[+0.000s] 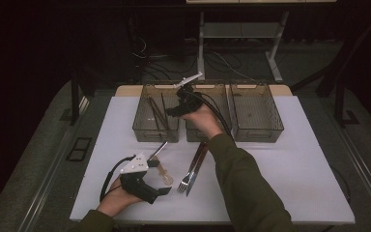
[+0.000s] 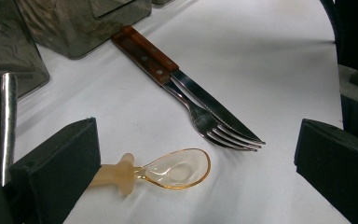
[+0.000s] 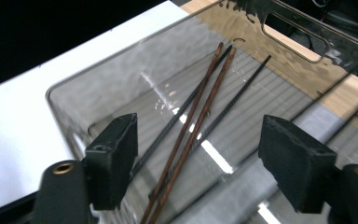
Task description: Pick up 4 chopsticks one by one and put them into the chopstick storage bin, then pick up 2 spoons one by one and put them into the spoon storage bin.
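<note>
Hovering with jaws spread, the right gripper (image 3: pixel 198 163) has 4 chopsticks (image 3: pixel 193 126) lying in the bin (image 3: pixel 74 102) beneath; the left gripper (image 2: pixel 196 172), also spread, faces a spoon (image 2: pixel 168 170).

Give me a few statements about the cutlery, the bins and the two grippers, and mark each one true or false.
1. The chopsticks lie in the left bin. True.
2. The right gripper is clamped on a chopstick. False: its jaws stand open, holding nothing.
3. The fork and knife lie side by side on the table. True.
4. The amber spoon sits in the right bin. False: it lies on the table by the left gripper.
</note>
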A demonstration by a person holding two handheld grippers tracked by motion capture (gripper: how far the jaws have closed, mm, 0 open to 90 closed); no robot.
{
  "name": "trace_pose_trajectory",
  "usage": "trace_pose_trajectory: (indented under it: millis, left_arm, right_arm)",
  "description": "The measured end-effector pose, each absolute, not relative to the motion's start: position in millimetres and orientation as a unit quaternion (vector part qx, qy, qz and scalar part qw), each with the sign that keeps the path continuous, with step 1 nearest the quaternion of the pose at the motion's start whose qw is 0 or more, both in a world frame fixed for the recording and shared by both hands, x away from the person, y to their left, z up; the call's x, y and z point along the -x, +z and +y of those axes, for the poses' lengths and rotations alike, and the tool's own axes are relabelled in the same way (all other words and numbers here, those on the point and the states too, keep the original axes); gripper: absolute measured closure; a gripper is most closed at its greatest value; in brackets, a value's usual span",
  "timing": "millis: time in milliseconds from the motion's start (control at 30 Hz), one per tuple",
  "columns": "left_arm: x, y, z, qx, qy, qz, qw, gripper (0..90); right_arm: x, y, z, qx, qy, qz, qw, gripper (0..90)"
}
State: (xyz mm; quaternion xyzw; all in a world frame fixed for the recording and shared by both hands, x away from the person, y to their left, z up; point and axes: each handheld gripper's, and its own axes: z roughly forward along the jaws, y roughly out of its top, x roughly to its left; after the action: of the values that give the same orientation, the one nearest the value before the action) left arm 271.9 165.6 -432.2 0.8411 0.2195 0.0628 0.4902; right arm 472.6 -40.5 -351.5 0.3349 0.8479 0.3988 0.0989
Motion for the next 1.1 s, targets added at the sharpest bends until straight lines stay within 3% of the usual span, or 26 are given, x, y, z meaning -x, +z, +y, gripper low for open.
trace_pose_trajectory:
  millis: [500, 1100]
  left_arm:
    - [-272, -434, 164, -0.843, 0.066, 0.227, 0.483, 0.0]
    - [-272, -435, 165, -0.843, 0.068, 0.237, 0.479, 0.0]
  right_arm:
    - [-426, -355, -110, -0.330, 0.431, 0.832, 0.116, 18.0]
    - [-362, -373, -179, -0.326, 0.455, 0.819, 0.129, 17.9]
